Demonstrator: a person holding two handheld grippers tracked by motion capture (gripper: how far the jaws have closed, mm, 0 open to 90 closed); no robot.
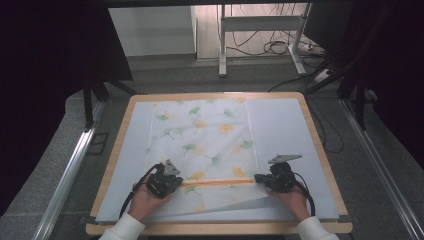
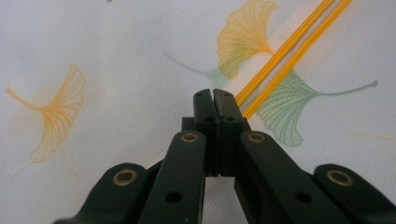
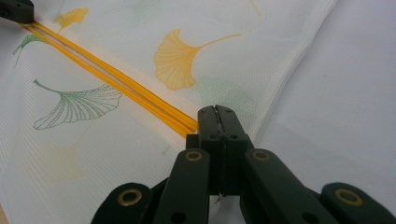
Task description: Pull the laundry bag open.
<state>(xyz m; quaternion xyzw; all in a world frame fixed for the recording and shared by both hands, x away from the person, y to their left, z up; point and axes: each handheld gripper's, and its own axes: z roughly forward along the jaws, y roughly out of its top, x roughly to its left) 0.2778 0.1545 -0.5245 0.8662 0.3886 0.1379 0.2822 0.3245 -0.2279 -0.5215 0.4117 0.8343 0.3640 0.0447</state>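
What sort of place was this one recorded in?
Probably a lab or office set up for recording: a wooden table framed by metal rails, loose cables on the grey floor, a desk frame behind.

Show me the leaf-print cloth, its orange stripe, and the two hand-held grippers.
Leaf-print cloth (image 1: 205,135), high view, middle of the fabric.
Orange stripe (image 1: 220,182), high view, mid-length.
Left hand-held gripper (image 1: 176,183), high view, jaw tips.
Right hand-held gripper (image 1: 258,178), high view, jaw tips.

A lab or test room: rail-framed wooden table (image 1: 320,150), trailing floor cables (image 1: 270,47), grey carpet (image 1: 60,150)
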